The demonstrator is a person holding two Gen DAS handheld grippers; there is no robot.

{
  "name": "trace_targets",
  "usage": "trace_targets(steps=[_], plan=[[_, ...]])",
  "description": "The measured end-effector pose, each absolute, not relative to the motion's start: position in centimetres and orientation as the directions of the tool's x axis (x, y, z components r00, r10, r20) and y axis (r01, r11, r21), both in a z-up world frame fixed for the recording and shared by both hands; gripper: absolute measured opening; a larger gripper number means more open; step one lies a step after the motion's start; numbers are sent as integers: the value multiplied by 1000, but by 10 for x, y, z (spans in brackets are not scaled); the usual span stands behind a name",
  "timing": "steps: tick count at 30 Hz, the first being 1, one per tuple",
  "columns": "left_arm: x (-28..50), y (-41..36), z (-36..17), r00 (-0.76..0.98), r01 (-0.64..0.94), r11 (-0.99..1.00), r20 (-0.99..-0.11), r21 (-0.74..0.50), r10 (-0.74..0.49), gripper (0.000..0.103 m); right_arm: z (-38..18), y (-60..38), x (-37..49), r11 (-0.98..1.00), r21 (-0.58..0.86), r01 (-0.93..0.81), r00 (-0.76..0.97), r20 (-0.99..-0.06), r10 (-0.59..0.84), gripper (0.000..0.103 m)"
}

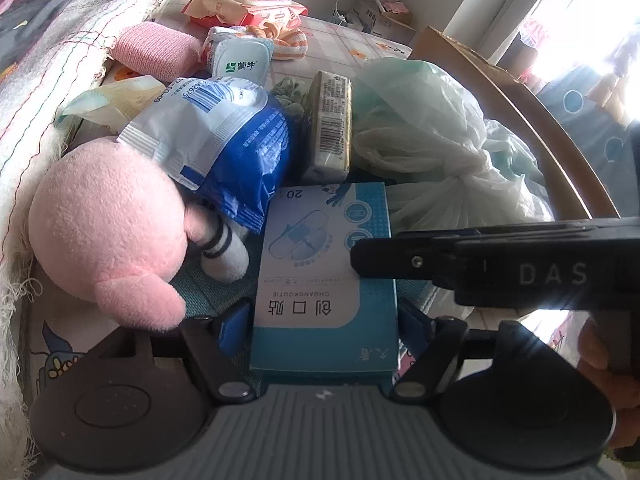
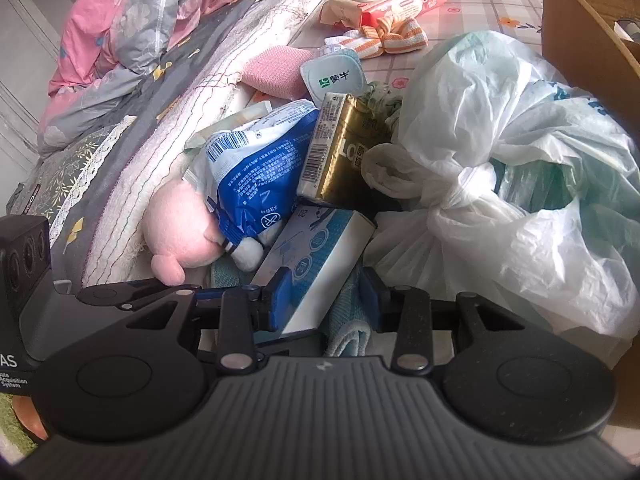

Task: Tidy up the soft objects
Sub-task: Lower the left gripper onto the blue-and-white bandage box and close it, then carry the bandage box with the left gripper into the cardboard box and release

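A blue plaster box (image 1: 312,248) lies on a teal cloth (image 1: 208,292), low in both views. My left gripper (image 1: 326,326) stands open, its blue pads just outside the box's two long sides. My right gripper (image 2: 326,296) is shut on the box (image 2: 316,248) across its thickness, with the teal cloth (image 2: 348,336) bunched against its right pad. One right finger (image 1: 384,258) lies over the box top. A pink plush toy (image 1: 108,232) rests just left of the box, partly under a blue-and-white packet (image 1: 224,140).
A gold tissue pack (image 2: 344,152) and a knotted white plastic bag (image 2: 500,160) crowd the box's far and right sides. Beyond lie a pink roll (image 2: 276,68), a yogurt cup (image 2: 332,76), striped socks (image 2: 392,38) and red wipe packs (image 2: 396,0). Bedding (image 2: 140,40) rises left; a cardboard box (image 2: 592,40) stands right.
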State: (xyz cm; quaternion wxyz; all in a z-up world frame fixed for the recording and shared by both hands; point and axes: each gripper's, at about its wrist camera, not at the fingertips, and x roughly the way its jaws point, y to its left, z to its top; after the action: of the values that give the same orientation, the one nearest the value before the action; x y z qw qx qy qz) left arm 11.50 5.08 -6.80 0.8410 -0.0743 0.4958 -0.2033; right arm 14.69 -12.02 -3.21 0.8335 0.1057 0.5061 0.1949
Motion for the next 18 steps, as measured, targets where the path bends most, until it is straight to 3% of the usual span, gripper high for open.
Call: trace_targets(steps=[18], plan=[[58, 37, -5, 586, 242, 947, -746, -210, -315, 73, 2, -136, 114, 829, 495, -261, 462, -690, 557, 37]])
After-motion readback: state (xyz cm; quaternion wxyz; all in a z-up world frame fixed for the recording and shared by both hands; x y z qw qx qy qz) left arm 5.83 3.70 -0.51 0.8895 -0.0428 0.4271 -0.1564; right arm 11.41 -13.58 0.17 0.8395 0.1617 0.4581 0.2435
